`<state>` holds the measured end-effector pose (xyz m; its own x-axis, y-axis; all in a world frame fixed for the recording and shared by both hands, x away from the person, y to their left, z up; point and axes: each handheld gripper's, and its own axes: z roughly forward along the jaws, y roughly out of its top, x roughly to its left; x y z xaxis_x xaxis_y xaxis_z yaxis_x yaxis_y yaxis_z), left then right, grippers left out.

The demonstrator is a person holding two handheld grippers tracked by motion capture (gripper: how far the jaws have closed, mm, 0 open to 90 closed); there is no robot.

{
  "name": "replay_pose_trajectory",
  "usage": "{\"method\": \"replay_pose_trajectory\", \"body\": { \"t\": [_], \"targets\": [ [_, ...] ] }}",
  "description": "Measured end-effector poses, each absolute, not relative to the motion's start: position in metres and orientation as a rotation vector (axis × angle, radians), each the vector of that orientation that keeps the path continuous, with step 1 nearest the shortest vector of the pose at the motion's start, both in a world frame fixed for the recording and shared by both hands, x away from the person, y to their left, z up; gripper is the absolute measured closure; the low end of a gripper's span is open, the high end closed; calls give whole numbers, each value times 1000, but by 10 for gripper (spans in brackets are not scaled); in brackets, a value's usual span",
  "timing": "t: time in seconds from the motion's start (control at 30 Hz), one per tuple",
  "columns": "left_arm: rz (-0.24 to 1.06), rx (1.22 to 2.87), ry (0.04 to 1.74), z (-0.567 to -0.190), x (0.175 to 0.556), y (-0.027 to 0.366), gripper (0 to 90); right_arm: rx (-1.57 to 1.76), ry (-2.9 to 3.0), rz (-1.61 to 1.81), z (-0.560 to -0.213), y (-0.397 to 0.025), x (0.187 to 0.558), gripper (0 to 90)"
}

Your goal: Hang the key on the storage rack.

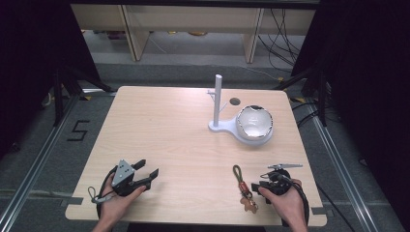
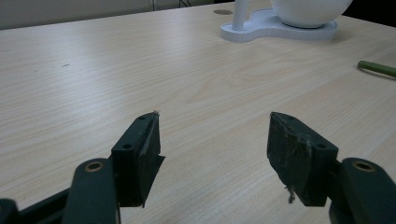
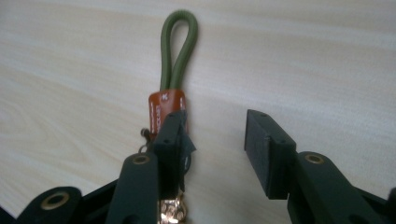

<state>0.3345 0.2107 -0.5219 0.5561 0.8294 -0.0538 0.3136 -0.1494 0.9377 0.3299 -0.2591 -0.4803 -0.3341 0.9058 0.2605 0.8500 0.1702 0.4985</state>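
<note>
A keychain [image 1: 244,187] lies flat near the table's front right: a green cord loop [image 3: 178,46], an orange sleeve [image 3: 164,108] and a brown charm at its near end. My right gripper [image 1: 257,181] is open just right of it. In the right gripper view its left jaw covers part of the sleeve, and the gap between the jaws [image 3: 215,140] holds bare table. My left gripper [image 1: 147,169] is open at the front left with nothing between its jaws [image 2: 215,140]. A white stand [image 1: 218,104] with an upright post stands at the back right.
A white bowl [image 1: 255,122] sits on the stand's base [image 2: 261,30]. A small dark hole [image 1: 235,101] marks the tabletop behind the stand. The table's front edge lies just below both hands. The green cord's end [image 2: 376,68] shows at the right of the left gripper view.
</note>
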Motion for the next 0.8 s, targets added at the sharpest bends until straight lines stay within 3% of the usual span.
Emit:
{"method": "replay_pose_trajectory", "body": {
  "t": [0.8],
  "targets": [
    [605, 1724, 970, -522, 335, 209, 351, 1730, 2537, 539, -460, -219, 351, 612]
  ]
}}
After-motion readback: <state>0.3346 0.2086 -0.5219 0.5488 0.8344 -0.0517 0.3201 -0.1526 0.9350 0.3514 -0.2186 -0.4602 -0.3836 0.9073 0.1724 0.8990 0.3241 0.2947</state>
